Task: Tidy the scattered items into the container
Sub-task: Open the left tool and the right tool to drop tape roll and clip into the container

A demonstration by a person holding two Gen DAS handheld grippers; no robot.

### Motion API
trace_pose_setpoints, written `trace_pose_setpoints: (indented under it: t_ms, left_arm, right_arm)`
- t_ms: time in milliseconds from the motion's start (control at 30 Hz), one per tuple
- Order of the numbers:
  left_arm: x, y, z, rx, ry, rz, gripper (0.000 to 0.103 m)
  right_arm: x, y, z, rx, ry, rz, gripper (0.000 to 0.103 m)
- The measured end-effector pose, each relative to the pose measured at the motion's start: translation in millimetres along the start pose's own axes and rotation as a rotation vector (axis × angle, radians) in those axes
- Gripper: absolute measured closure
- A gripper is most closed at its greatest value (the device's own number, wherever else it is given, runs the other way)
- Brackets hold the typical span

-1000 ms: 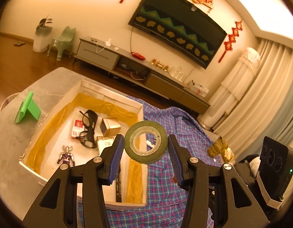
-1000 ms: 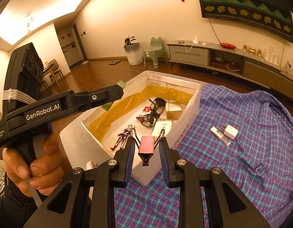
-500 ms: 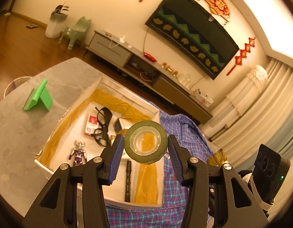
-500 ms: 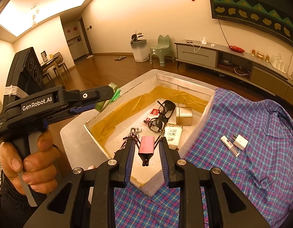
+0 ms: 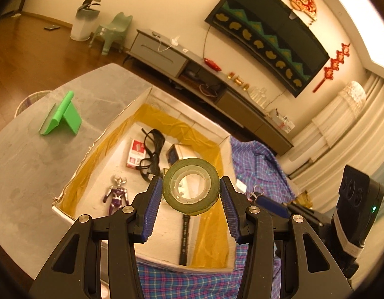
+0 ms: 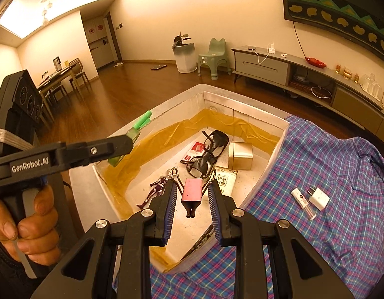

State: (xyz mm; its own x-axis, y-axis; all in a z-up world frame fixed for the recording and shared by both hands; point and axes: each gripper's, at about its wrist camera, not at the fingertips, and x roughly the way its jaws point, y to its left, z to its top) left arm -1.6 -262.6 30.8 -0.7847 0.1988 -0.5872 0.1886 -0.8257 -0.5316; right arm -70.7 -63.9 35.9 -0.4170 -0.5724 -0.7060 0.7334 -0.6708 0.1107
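My left gripper [image 5: 191,186] is shut on a green tape roll [image 5: 192,205], held upright above the near right part of the white box [image 5: 112,122] with yellow lining. My right gripper [image 6: 192,186] is shut on a pink binder clip [image 6: 192,190], pinching its wire handles, over the box's near corner [image 6: 276,147]. Inside the box lie black glasses [image 6: 209,149], a gold tin [image 6: 240,155], a toy figure [image 5: 117,194], a red and white pack [image 5: 137,152] and a black pen [image 5: 184,234]. A hand [image 6: 30,219] holds the left tool.
A white plug [image 6: 319,198] and a small white tube [image 6: 302,201] lie on the plaid cloth [image 6: 341,174] right of the box. A green stand [image 5: 62,114] sits on the grey tabletop [image 5: 22,164] to its left. A TV cabinet stands behind.
Both grippers have come nearer to the box and a little lower, each keeping its load. The box now fills more of both views.
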Motion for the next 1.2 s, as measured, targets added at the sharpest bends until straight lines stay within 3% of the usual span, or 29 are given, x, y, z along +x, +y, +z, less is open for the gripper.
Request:
trace_pose_setpoints:
  t_ms: [1200]
  left_arm:
    - [54.7, -24.6, -25.3, 0.269, 0.126, 0.248, 0.054]
  right_arm:
    - [74.5, -35.2, 37.7, -0.164, 0.155, -0.1, 0.075]
